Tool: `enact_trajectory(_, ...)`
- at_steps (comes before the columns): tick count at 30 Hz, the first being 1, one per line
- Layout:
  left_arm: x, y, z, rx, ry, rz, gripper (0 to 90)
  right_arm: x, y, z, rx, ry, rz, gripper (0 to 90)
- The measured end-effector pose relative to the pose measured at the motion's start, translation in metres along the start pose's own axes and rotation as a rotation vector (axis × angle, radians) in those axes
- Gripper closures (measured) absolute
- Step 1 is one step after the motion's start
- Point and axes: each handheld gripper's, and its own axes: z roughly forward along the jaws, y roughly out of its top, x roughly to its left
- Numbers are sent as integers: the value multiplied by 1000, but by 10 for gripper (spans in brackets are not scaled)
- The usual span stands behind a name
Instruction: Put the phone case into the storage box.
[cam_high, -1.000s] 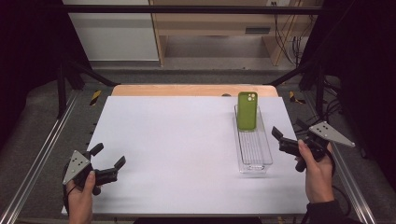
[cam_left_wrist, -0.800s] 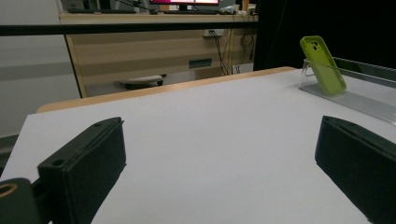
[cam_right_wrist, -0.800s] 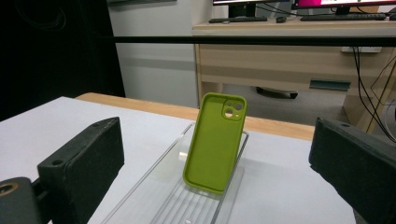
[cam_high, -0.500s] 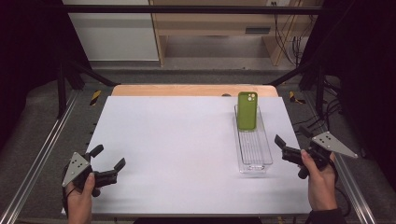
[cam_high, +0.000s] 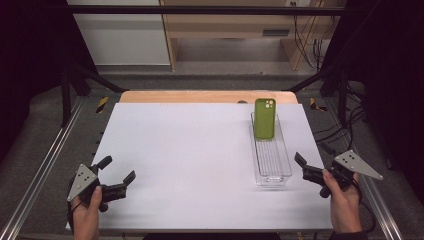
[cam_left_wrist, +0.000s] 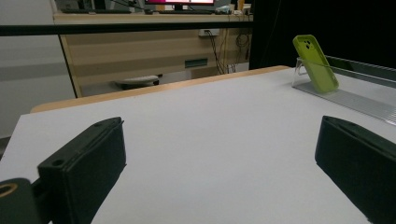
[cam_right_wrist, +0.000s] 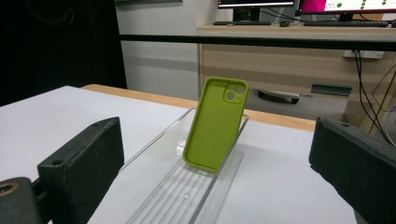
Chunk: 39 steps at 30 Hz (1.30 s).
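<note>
the left gripper (cam_high: 119, 175) sits at about 7 o'clock on the white table (cam_high: 190, 150), held in the person's left hand (cam_high: 87, 215) near the front edge. its jaws stand wide apart with nothing between them, hovering just over bare tabletop; in the left gripper view the same gap frames open white surface, with the tray far off toward 2 o'clock.

toward 3 o'clock of the table's middle lies a clear plastic tray (cam_high: 280, 172), long and narrow, running front to back. a green phone case (cam_high: 264, 118) leans upright against the tray's far end, at roughly 1 o'clock on the table, its camera cutout at the top.

the right gripper (cam_high: 310, 162) is at about 4 o'clock, just beside the tray's near right corner, apart from it, held in the right hand (cam_high: 342, 205). its jaws are spread wide and hold nothing; in the right gripper view the green phone case (cam_right_wrist: 215, 123) stands between them, farther off.
</note>
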Motion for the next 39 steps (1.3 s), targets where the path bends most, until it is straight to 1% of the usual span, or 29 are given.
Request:
enact_trajectory(14, 0, 0, -1, -2, -1, -1, 14, 0, -22, -7, 4, 5, 17, 34)
enact_trajectory(25, 0, 0, -1, -4, -4, 0, 14, 2, -38, -9, 15, 12, 9, 34)
enact_trajectory(39, 0, 0, -1, -6, -9, 5, 13, 8, -46, -8, 5, 40, -3, 31)
